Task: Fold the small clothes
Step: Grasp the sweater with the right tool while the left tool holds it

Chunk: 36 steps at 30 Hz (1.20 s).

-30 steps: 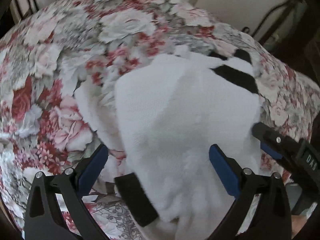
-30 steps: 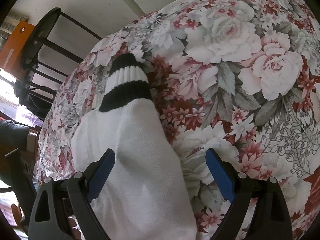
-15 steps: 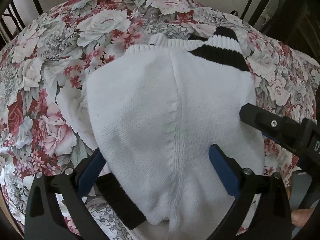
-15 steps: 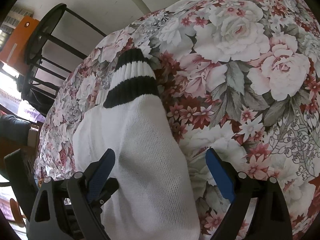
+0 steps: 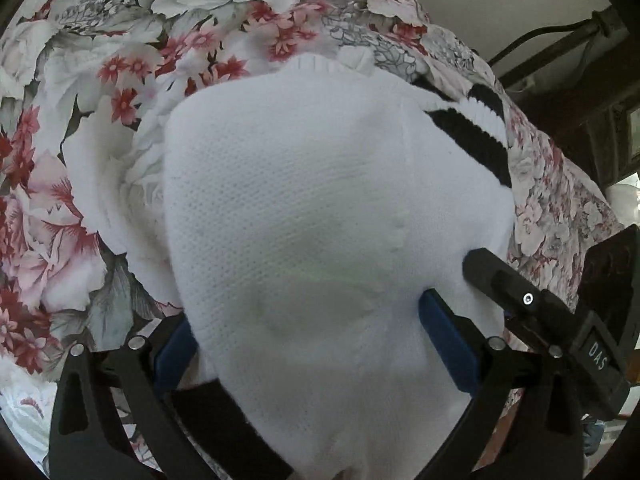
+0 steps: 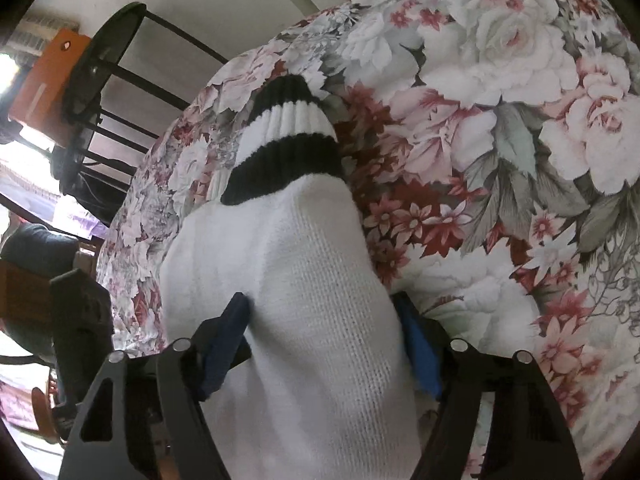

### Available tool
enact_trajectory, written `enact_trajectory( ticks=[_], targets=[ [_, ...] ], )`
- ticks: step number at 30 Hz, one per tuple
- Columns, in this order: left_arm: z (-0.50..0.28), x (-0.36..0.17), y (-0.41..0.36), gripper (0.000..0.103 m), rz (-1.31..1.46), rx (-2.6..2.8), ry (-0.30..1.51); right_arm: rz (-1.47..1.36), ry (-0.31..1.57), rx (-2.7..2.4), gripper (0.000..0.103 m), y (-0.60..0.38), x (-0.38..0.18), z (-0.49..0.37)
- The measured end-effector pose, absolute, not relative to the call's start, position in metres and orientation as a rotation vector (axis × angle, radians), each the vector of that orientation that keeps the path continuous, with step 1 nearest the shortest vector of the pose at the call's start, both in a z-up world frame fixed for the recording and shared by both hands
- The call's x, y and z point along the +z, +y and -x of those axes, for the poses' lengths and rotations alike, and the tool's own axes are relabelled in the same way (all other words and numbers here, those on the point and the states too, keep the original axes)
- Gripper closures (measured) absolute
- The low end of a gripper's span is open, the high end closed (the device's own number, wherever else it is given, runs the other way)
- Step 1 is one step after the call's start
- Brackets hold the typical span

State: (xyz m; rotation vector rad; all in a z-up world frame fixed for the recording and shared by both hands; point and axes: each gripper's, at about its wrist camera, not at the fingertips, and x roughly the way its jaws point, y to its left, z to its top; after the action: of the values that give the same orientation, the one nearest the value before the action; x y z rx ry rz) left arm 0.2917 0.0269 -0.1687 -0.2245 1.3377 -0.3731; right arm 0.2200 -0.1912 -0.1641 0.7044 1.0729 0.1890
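Your right gripper (image 6: pixel 320 344) is closing: its blue pads, which stood wide apart a moment ago, now sit against both sides of a raised fold of the white knitted garment with black-and-white ribbed cuffs (image 6: pixel 296 280), and the knit bulges up between them. From its own view the right pad (image 6: pixel 420 356) is half buried under the cloth edge, so you look to have a real bite rather than a graze, though the jaws are not yet done moving

Your left gripper (image 5: pixel 308 332) has come down closer over the garment than it was a second ago; the white knit (image 5: pixel 320 208) now fills most of that view. Its jaws are spread wide with the cloth lying between the blue pads (image 5: pixel 448 340), and nothing shows them pressing in, so it holds nothing. One black finger of your right gripper (image 5: pixel 516 292) reaches in at the garment's right edge, just beside the left gripper

The garment lies partly folded on the pink, red and grey floral bedspread (image 6: pixel 500 128), one striped cuff (image 6: pixel 288 136) stretched away from you, another black band (image 5: pixel 224 424) tucked under near the left gripper. With the right side nearly pinched, the next fold seems ready to lift; watch that only the top layer comes up
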Motion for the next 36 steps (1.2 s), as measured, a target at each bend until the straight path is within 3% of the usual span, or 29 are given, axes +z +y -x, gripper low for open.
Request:
enact_trajectory(
  ticks=[5,9,14,16,27,36],
  targets=[
    [-0.285,-0.169,0.019,0.005,0.196,-0.375,1.321,-0.755,1.074,0.206,0.031,-0.195,-0.176,-0.219],
    [-0.281,-0.164,0.008,0.024,0.172,-0.4,1.285,-0.755,1.064,0.211,0.052,-0.193,-0.175,-0.214],
    [-0.273,-0.149,0.004,0.045,0.166,-0.392,1.225,-0.751,1.058,0.234,0.057,-0.19,-0.162,-0.213],
    [-0.27,-0.139,0.007,0.058,0.177,-0.384,1.2,-0.741,1.043,0.251,0.058,-0.187,-0.153,-0.21],
    [-0.25,-0.093,0.01,0.066,0.109,-0.413,1.14,-0.736,1.001,0.296,0.058,-0.169,-0.105,-0.195],
    [-0.216,-0.018,0.083,0.068,0.136,-0.281,1.027,-0.711,0.972,0.415,0.058,-0.106,-0.047,-0.189]
  ],
)
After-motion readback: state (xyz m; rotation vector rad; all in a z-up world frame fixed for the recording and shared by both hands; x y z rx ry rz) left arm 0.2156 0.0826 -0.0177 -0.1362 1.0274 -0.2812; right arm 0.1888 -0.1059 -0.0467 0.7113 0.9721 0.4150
